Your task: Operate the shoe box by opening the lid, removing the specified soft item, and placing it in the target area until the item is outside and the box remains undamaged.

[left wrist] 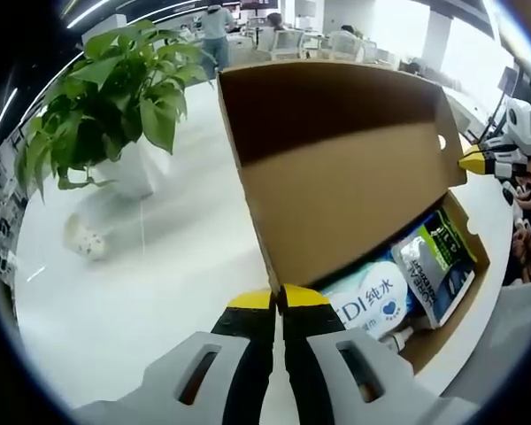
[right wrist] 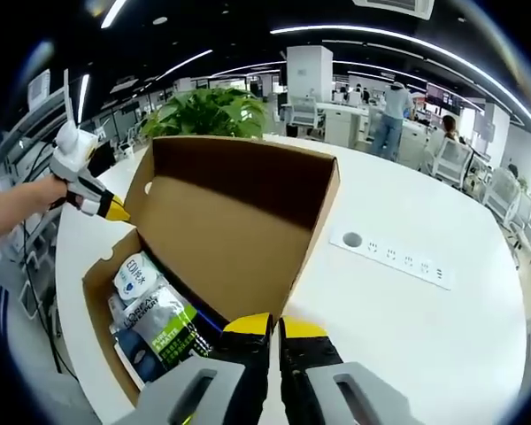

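Lid (left wrist: 336, 142) stands open; right gripper view adds socket strip (right wrist: 391, 257).

- You have the brown cardboard shoe box (right wrist: 248, 221) sitting open on the white table, its hinged lid (left wrist: 336, 168) standing up and tilted back; the cardboard looks whole, with no tear you can see.
- Inside you can see a soft white plastic pack printed with blue characters and a heart (left wrist: 376, 305), lying flat against the box's end wall.
- Just beside it lies a soft dark blue, green and silver pouch (right wrist: 164, 332), touching the white pack (right wrist: 137, 276).
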A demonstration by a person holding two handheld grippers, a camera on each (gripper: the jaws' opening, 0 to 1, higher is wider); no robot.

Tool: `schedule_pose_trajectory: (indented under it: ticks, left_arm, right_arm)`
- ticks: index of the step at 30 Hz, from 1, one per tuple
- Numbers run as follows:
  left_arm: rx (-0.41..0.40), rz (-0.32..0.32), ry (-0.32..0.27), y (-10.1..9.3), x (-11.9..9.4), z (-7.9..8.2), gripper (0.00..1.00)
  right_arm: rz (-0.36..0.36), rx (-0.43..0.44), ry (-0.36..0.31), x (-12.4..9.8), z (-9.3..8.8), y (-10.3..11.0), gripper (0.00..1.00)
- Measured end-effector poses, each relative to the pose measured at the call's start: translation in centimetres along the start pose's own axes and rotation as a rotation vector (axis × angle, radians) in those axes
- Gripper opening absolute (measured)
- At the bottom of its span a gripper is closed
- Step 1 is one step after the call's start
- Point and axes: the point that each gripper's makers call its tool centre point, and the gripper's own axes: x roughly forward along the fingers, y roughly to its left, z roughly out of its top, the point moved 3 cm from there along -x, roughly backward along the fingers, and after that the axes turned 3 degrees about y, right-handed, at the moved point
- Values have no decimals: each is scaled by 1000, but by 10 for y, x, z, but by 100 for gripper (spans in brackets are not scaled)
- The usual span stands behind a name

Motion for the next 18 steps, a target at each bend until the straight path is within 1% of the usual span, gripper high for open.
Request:
schedule_pose_trajectory:
  ticks: [3, 9, 18]
  left_arm:
    - [5, -6, 14, 0, 0, 1, 1]
    - [-3, -13, 48, -3, -1, 1, 1]
    - [-11, -23, 76, -1, 1, 3, 1]
  right_arm:
    - [5, -4, 10, 1, 1, -1, 0]
    - [18, 16, 37, 4, 2, -3, 0]
    - [32, 27, 65, 6, 4, -5, 0]
